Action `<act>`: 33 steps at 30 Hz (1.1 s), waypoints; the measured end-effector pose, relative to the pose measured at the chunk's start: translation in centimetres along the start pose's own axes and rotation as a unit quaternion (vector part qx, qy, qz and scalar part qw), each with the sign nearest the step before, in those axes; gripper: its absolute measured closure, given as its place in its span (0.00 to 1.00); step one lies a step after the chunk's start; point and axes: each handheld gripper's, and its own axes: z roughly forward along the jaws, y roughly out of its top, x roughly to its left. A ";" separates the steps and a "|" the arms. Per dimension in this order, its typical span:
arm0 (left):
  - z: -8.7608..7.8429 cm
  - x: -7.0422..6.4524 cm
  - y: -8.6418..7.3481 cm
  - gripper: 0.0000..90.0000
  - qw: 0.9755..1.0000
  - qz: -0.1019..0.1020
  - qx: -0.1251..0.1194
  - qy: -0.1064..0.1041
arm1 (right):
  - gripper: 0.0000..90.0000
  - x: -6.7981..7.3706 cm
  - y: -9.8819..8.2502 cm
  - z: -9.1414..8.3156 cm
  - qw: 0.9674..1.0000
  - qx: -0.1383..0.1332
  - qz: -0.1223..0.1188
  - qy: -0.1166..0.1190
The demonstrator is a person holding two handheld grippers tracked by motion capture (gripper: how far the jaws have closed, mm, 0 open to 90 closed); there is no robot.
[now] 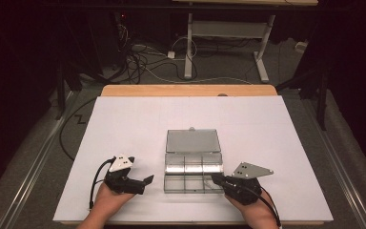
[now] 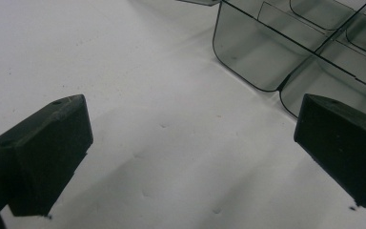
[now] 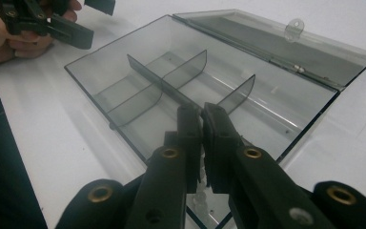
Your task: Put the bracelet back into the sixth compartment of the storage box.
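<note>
Smoky clear plastic compartment box open on bench, both claws at its near edge

Right claw [image 3: 201,112]: jaws pressed together, nothing visibly between them, tips over the near right rim of the smoky clear plastic compartment box [image 1: 193,171]. Left claw [image 2: 190,152]: jaws spread wide, nothing between them, low over the white bench [image 1: 124,119], just left of the box's rounded corner. Box sits centre-front of the bench, hinged lid [image 1: 192,141] laid flat behind it, dividers [image 3: 171,78] splitting it into compartments.
</note>
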 end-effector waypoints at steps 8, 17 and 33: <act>0.0 0.0 0.0 0.00 1.000 0.000 0.000 -0.001 | 0.97 -0.1 -0.3 0.5 1.000 0.016 0.000 -0.004; 0.0 0.0 0.0 0.00 1.000 0.001 0.001 -0.001 | 0.96 -0.6 -0.5 0.7 1.000 0.022 0.005 -0.016; 0.0 0.0 0.0 0.00 1.000 0.000 0.001 -0.001 | 0.89 -0.8 -0.3 0.5 1.000 0.012 0.003 -0.025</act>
